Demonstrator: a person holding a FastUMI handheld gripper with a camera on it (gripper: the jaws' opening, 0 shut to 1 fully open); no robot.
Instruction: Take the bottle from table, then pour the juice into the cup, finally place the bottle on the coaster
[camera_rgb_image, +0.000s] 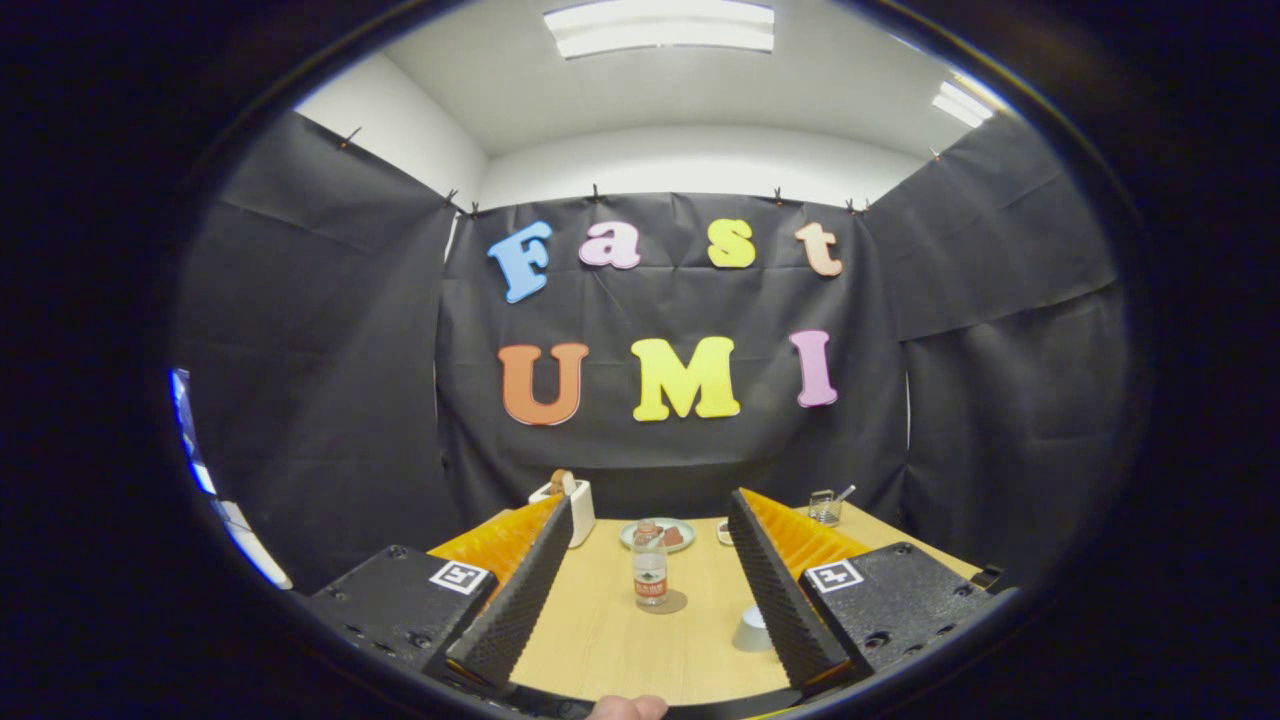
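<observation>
While the jaws gape, the bottle (650, 572) stands upright.

Bright ceiling lights (660, 27), strong fisheye distortion.

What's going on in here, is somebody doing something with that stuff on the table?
A person is holding a two-finger gripper out over a wooden table. Its fingers are spread wide open and hold nothing. A small bottle stands upright on the table ahead, framed between the fingers, on or beside a round coaster. A pale cup sits near the right finger. The bottle is untouched.
</observation>
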